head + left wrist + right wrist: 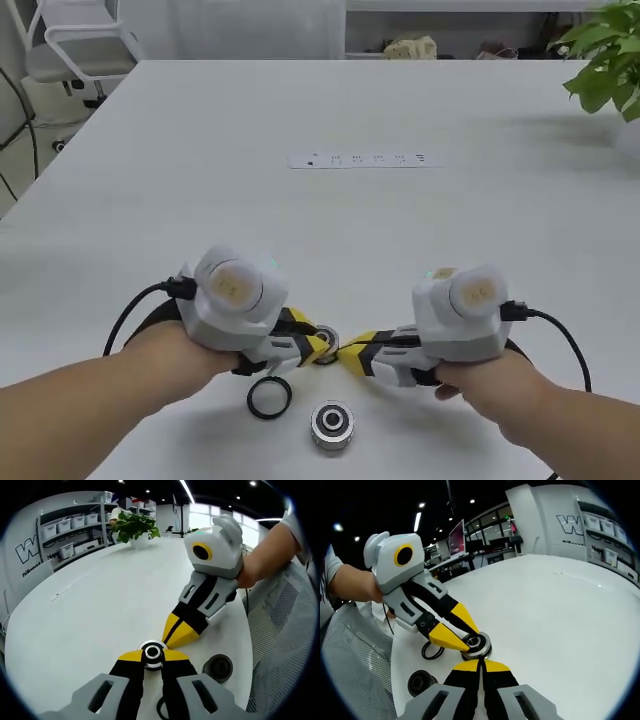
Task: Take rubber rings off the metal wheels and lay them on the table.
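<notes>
My left gripper [320,345] is shut on a small metal wheel [326,348], held just above the white table [330,230]; its yellow tips clamp the wheel [152,653] from both sides. My right gripper [349,353] faces it, jaws shut, its tips [168,639] against that wheel's rim [477,645]. Whether they pinch a rubber ring there I cannot tell. A loose black rubber ring [269,397] lies flat on the table below the left gripper. A second wheel [332,423] with a dark band stands near the front edge.
A white power strip [365,160] lies mid-table. A green plant [605,60] stands at the far right and a chair [75,50] beyond the far left corner. Black cables trail from both grippers. Open table surface stretches ahead.
</notes>
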`<state>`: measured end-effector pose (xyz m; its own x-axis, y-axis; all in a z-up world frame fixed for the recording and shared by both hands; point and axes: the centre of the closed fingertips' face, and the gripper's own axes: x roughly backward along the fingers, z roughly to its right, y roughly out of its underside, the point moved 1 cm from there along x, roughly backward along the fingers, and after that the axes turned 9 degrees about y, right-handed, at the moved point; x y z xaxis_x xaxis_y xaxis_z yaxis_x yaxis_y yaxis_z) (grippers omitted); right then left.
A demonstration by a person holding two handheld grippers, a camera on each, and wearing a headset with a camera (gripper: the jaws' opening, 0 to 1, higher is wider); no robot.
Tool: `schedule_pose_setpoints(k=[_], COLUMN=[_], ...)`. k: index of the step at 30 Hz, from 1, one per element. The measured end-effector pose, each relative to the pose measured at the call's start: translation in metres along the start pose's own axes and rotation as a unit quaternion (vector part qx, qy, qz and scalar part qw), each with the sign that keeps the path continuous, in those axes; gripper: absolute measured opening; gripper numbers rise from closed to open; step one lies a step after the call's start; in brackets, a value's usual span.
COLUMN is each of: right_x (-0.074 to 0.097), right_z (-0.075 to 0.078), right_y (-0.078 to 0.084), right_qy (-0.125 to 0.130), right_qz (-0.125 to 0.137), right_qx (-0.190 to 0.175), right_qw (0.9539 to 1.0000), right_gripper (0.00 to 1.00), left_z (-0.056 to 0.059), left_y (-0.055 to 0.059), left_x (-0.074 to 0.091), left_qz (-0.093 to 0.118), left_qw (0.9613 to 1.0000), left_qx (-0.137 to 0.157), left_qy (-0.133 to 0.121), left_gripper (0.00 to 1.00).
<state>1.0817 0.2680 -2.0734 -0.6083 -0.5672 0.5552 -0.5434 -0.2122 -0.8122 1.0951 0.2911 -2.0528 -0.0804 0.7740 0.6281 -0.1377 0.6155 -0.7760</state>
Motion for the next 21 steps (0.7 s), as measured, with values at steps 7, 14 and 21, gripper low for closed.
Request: schedule_pose_setpoints(k=[7, 14, 21], right_x=[0.001, 0.004, 0.005], right_z=[0.004, 0.011, 0.011], right_y=[-0.001, -0.007, -0.010], right_qy=[0.003, 0.006, 0.005], right_qz=[0.004, 0.020, 0.025], right_qx=[-0.038, -0.078, -0.093], right_qw=[0.9993, 0.9968, 0.9953], right_gripper=[0.00, 0.00, 0.00], left_z=[0.001, 0.002, 0.005], left_y=[0.000, -0.001, -0.001], left_x=[0.000, -0.001, -0.002], left_qz=[0.001, -0.001, -0.003], left_qw=[1.0000, 1.0000, 1.0000], left_qx=[0.001, 0.002, 0.003], left_qy=[-0.002, -0.002, -0.005], left_gripper=[0.08, 0.08, 0.08])
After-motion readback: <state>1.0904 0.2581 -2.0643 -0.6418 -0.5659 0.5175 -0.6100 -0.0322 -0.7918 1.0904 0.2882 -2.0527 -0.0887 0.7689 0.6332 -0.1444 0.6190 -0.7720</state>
